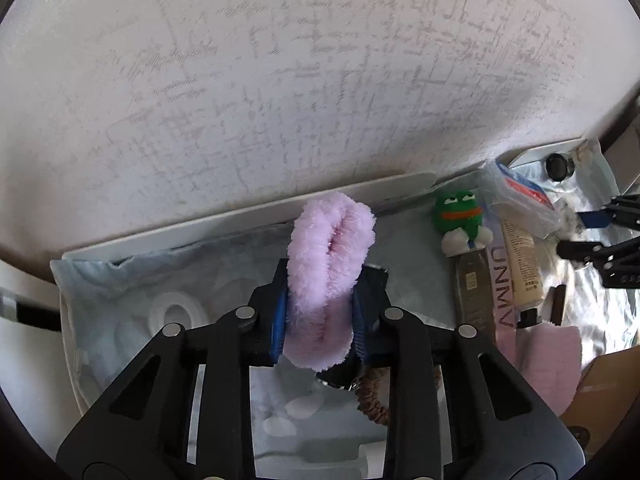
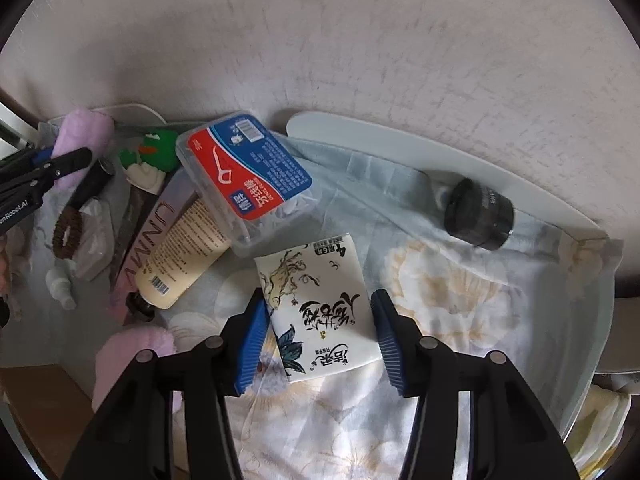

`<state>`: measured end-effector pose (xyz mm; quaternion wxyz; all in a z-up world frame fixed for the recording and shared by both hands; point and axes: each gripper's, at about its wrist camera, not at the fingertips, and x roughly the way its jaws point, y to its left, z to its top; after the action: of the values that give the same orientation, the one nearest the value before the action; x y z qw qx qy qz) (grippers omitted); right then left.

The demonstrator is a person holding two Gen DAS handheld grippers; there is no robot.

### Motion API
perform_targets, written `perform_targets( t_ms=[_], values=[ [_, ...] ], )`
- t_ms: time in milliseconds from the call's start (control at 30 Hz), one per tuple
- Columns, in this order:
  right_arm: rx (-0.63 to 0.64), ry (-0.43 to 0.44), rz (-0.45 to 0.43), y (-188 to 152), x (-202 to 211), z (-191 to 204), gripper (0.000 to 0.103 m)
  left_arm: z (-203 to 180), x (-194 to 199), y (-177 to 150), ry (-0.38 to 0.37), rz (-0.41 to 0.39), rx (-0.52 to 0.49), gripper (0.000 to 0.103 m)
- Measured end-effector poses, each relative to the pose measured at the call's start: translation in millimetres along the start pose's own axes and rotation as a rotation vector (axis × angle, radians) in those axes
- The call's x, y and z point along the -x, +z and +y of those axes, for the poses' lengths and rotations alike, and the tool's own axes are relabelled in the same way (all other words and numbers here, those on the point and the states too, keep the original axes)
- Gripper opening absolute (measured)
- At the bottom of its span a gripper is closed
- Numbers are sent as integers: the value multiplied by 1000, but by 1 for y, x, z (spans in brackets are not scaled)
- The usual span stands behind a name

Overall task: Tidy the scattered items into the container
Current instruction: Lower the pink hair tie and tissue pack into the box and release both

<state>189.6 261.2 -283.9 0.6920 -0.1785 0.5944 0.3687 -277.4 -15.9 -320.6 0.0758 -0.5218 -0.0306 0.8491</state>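
Note:
My left gripper is shut on a fluffy pink scrunchie, which stands up between its blue pads above the cloth-lined white tray. In the right wrist view, my right gripper points down over the tray. A white tissue pack with black brush lettering lies on the cloth between its pads, and both pads touch the pack's sides. The left gripper shows at the far left of that view, and the right gripper at the right edge of the left wrist view.
In the tray lie a floss-pick box, a cream tube, a pink carton, a green frog toy, a brown hair tie and a black jar. A pink towel lies at the near edge. A white wall stands behind.

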Motion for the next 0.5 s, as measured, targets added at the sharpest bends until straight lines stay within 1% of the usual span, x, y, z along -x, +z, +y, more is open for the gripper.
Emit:
perform_targets(
  t_ms=[167,233,300,367,400,433,500],
  values=[
    [1,9,-24,-12,21,-4,47,-8,18,-6,4,-20,23,22],
    [7,12,-50,-19,36,-5,47,-14,34,-6,29,-28,18,22],
    [23,10,-105,-28,58,-4,47,-22,61,-12,61,-54,18,22],
    [38,19,-169,-40,90,-3,47,-7,78,13,65,-85,26,22],
    [45,24,-201,-47,107,-1,47,-13,92,18,67,-100,28,22],
    [54,32,-231,-54,125,1,47,-17,111,16,74,-118,28,22],
    [77,50,-278,-15,146,20,47,-28,139,14,92,-135,18,22]
  ],
)
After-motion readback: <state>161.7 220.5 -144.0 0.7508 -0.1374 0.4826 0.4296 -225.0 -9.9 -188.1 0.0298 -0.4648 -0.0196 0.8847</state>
